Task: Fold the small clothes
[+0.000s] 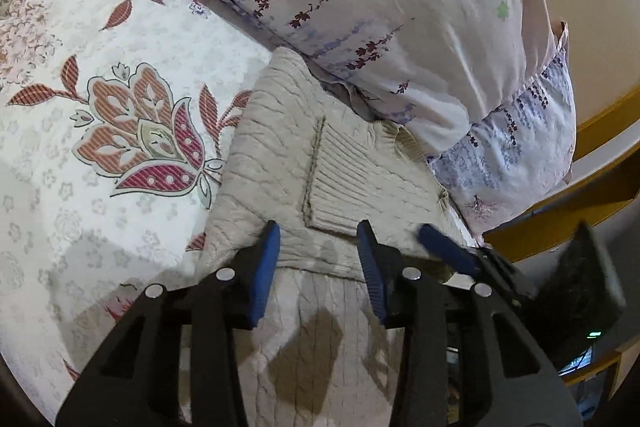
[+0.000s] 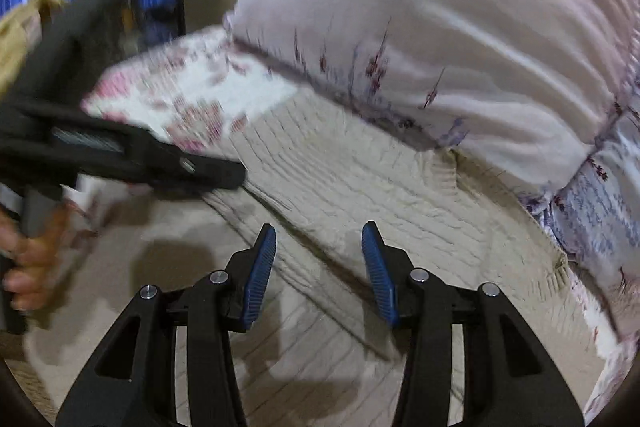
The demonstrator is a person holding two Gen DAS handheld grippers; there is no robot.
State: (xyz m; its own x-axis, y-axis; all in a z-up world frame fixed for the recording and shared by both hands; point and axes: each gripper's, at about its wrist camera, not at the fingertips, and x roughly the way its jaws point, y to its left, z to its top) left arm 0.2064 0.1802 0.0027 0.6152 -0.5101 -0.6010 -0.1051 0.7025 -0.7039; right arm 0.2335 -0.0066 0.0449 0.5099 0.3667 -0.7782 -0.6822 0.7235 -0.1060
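A cream cable-knit sweater (image 1: 280, 155) lies partly folded on the bed, with a ribbed folded part on top. My left gripper (image 1: 319, 237) hovers over its near fold, jaws open, nothing between the blue pads. A blue finger (image 1: 444, 247) of the right gripper shows just to its right. In the blurred right wrist view my right gripper (image 2: 319, 227) is open above the same sweater (image 2: 360, 187), with no cloth pinched. The left gripper's black body (image 2: 192, 171) reaches in from the left, held by a hand (image 2: 28, 259).
A large lilac-flowered pillow (image 1: 360, 7) presses against the sweater's far edge. A second bluish pillow (image 1: 520, 155) lies at the right. The white bedspread with red flowers (image 1: 120, 107) spreads to the left. A wooden bed frame (image 1: 600, 131) runs along the right.
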